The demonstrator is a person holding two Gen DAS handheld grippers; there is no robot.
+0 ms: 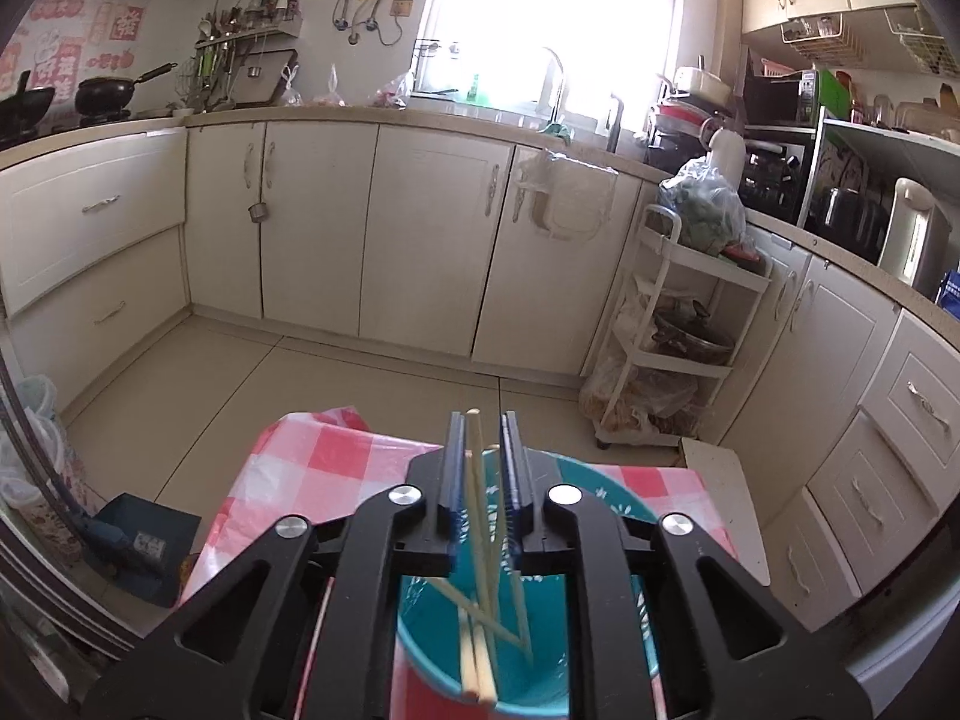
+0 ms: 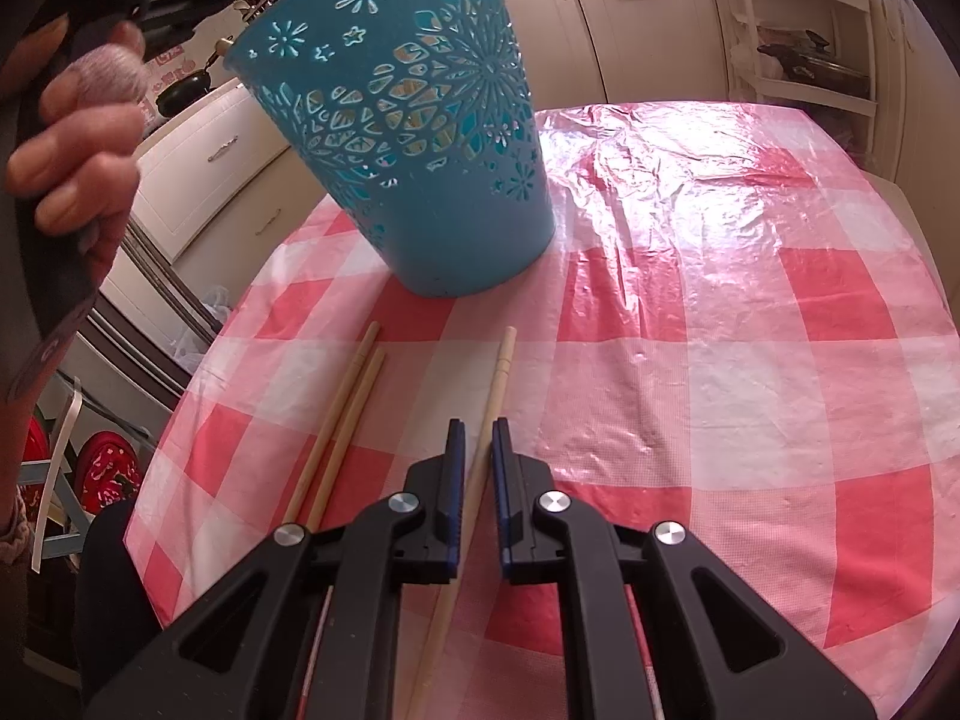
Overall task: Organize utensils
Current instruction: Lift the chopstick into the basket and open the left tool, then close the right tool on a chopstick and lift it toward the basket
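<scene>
Right gripper (image 2: 475, 441) straddles a single chopstick (image 2: 489, 420) lying flat on the surface (image 2: 720, 360), its jaws a little apart with a gap showing on each side of the stick, so nothing is clamped. That chopstick's long axis runs from about 6 o'clock under the gripper body up toward 12 o'clock, leaning slightly right, nearly in line with the fingers; a straight close should catch it across its width. A pair of chopsticks (image 2: 342, 420) lies just beside it at 10 o'clock, parallel to each other and touching or nearly so. The bin (image 2: 420, 150) stands beyond the sticks at 12 o'clock, well within reach of either arm.

Left gripper (image 1: 483, 468) hangs over the mouth of the bin (image 1: 591, 489), with a chopstick (image 1: 477, 480) between its jaws; the jaws look apart and not pressing on it, so it is judged loose. More chopsticks (image 1: 480, 648) rest crossed inside.

The sticks are pale wood or bamboo, slim and tapered. The bin is teal plastic, conical, pierced with flower cut-outs. A glossy, wrinkled pink-and-white checked plastic cloth covers the surface and may let the sticks slide
</scene>
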